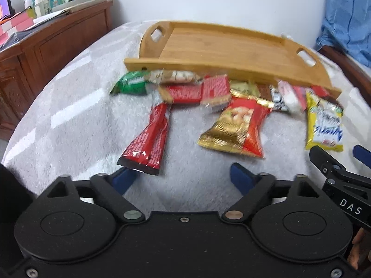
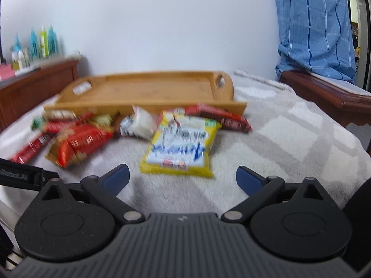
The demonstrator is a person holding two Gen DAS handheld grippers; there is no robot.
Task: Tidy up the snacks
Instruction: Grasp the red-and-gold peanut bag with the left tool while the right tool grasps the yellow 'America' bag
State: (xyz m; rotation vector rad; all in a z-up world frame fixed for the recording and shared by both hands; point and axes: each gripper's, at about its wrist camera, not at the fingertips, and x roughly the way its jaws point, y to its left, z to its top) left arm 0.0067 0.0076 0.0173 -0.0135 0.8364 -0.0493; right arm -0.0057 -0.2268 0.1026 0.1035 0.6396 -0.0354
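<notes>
Snack packets lay in a loose row on a pale fleecy blanket (image 1: 69, 115), banked against the near rim of the bamboo tray (image 1: 231, 48), which served as the landmark for every position below. Tray interior was bare, so sorting was judged not yet begun. Against the left end of the near rim sat a green packet (image 1: 129, 83), with a pale wrapped bar (image 1: 174, 76) beside it under the rim. In front of the rim, left of centre, a long red sachet (image 1: 148, 139) pointed away from the tray toward the left gripper (image 1: 183, 178), its lower end just beside the left blue pad. Red biscuit packs (image 1: 201, 91) lay close under the rim's middle. Nearer the camera than these, a red-and-gold pouch (image 1: 236, 127) lay flat. Toward the right end of the rim, a yellow packet (image 2: 180, 146) lay well forward of the tray, directly ahead of the right gripper (image 2: 183, 178); a dark red bar (image 2: 227, 118) rested behind it against the rim. Both sets of tongs stood spread with nothing between the pads, each hovering over bare blanket short of the packets. Such placement was judged deliberate: each gripper faced the packet nearest its own side, so each could be lifted straight over the low rim without crossing arms.
</notes>
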